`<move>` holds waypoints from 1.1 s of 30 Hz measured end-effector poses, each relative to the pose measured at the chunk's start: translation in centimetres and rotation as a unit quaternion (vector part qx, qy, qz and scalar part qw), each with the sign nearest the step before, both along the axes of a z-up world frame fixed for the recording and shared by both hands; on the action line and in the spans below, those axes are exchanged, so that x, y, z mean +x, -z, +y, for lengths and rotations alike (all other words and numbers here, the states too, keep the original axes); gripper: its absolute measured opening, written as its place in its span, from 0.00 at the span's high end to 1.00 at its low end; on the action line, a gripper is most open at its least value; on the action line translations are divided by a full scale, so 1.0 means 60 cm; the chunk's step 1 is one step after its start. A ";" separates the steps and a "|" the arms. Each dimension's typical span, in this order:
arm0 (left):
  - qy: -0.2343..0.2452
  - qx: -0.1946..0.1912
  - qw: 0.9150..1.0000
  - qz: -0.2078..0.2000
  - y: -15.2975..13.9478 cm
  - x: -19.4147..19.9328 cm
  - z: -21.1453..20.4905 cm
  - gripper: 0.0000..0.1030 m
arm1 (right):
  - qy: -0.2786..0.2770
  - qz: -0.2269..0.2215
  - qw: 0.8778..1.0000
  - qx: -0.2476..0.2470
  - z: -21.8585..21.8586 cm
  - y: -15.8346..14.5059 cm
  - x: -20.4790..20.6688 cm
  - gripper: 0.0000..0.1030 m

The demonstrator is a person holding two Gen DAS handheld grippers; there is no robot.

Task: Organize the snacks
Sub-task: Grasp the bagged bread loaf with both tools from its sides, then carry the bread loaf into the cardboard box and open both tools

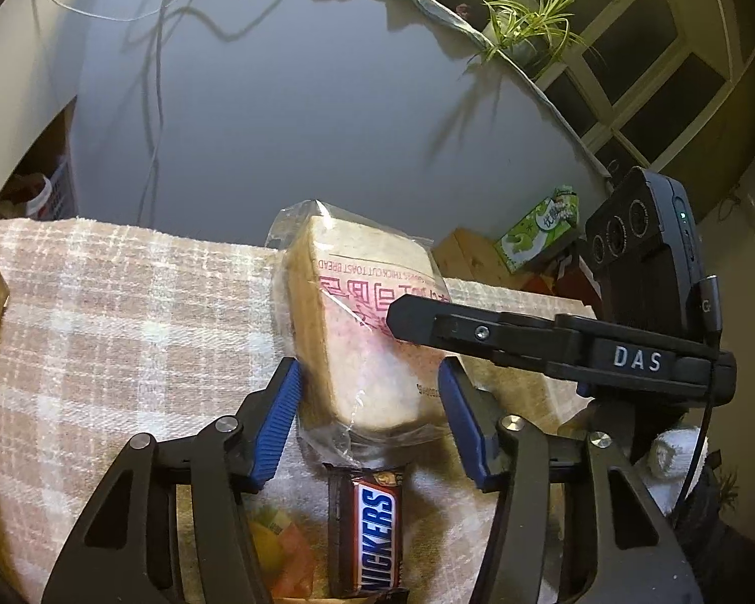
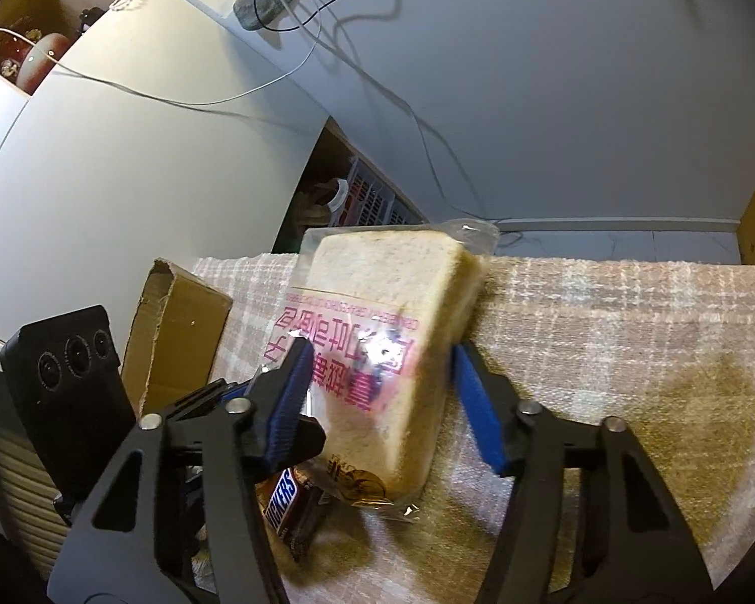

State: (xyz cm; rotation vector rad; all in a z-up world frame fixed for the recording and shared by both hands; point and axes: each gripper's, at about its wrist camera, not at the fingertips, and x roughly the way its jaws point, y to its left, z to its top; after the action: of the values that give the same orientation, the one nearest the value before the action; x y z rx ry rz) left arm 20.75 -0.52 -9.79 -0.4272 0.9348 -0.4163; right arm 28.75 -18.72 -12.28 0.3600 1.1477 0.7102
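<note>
A pack of thick toast bread [image 1: 362, 332] in clear plastic with pink print stands tilted on a plaid cloth [image 1: 126, 332]. My left gripper [image 1: 370, 402] is shut on its lower end, both blue pads touching it. My right gripper [image 2: 377, 392] holds the same bread [image 2: 387, 312] between its blue pads; one of its black fingers [image 1: 458, 332] crosses the left wrist view. A Snickers bar [image 1: 375, 533] lies on the cloth just below the bread and also shows in the right wrist view [image 2: 284, 501]. An orange-yellow snack packet [image 1: 282, 548] lies beside it.
An open cardboard box [image 2: 176, 332] stands at the cloth's left edge. A green carton [image 1: 541, 231] sits on a wooden box beyond the cloth. A potted plant [image 1: 523, 25] stands on the sill. Cables [image 2: 327, 50] hang on the wall. The left gripper's camera unit [image 2: 65, 382] is close by.
</note>
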 end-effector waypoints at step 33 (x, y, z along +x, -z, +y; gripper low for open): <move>-0.043 0.002 0.995 -0.094 -0.110 -0.121 0.092 0.47 | -0.020 -0.076 0.997 -0.007 0.095 -0.149 -0.107 0.52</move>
State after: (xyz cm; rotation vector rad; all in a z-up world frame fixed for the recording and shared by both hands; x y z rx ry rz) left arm 13.46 5.03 -3.19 -0.4151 0.7328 -0.3699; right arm 22.33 -13.03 -3.33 0.2679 1.0172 0.7514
